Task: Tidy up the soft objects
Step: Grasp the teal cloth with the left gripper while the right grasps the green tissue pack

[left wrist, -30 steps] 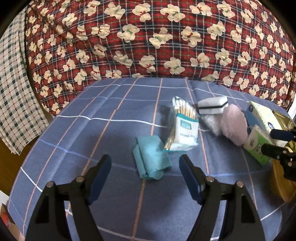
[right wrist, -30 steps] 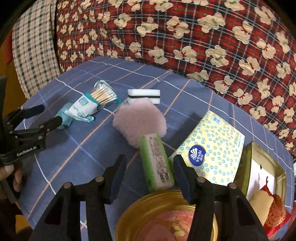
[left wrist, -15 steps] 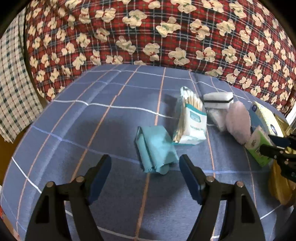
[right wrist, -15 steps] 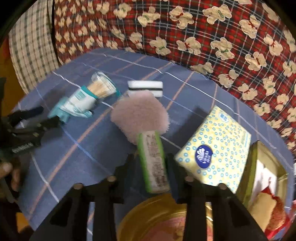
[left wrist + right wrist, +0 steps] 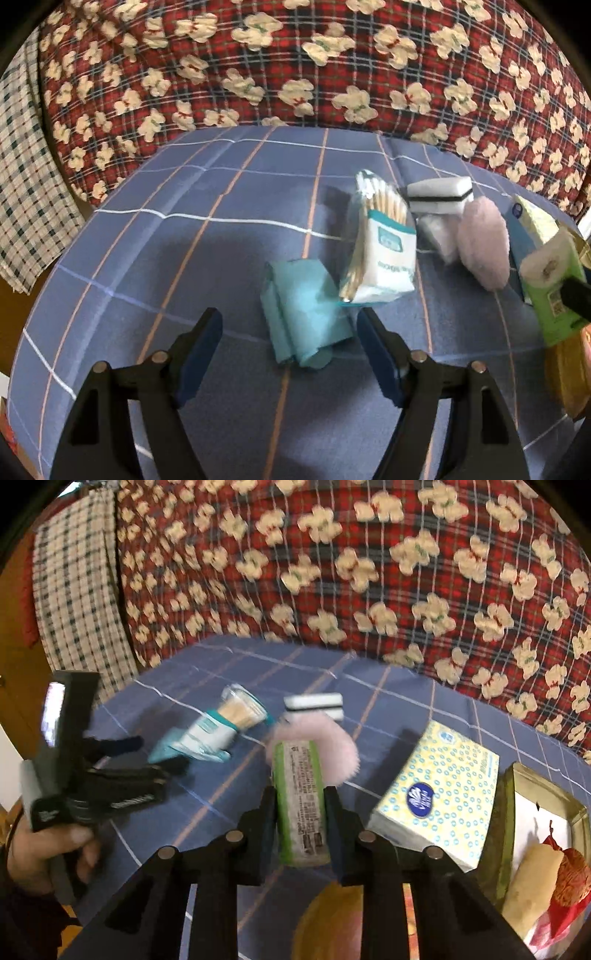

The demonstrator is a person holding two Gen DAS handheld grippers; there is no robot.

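Note:
A folded teal cloth (image 5: 303, 317) lies on the blue checked sheet (image 5: 166, 236), just ahead of my left gripper (image 5: 288, 317). Its jaws are closing, with the near end of the cloth between them and neither pad touching it. My right gripper (image 5: 300, 794) is still closing, and its pads press on a green tissue pack (image 5: 297, 775), held upright above the sheet. That green pack (image 5: 550, 291) also shows at the right edge of the left wrist view. A pink puff (image 5: 343, 746) sits behind the pack. In the right wrist view a hand holds the left gripper (image 5: 155, 755) over the teal cloth (image 5: 162, 751).
A cotton swab pack (image 5: 384, 254) leans beside the cloth, and a white sponge with a black stripe (image 5: 439, 192) lies behind it. A yellow dotted tissue box (image 5: 439, 786), a rectangular tin (image 5: 506, 812) and a round gold tin (image 5: 332, 923) are at the right. A red bear-print quilt (image 5: 295, 74) rises behind.
My right gripper has shut on the green tissue pack and raised it off the sheet. My left gripper has narrowed a little over the teal cloth.

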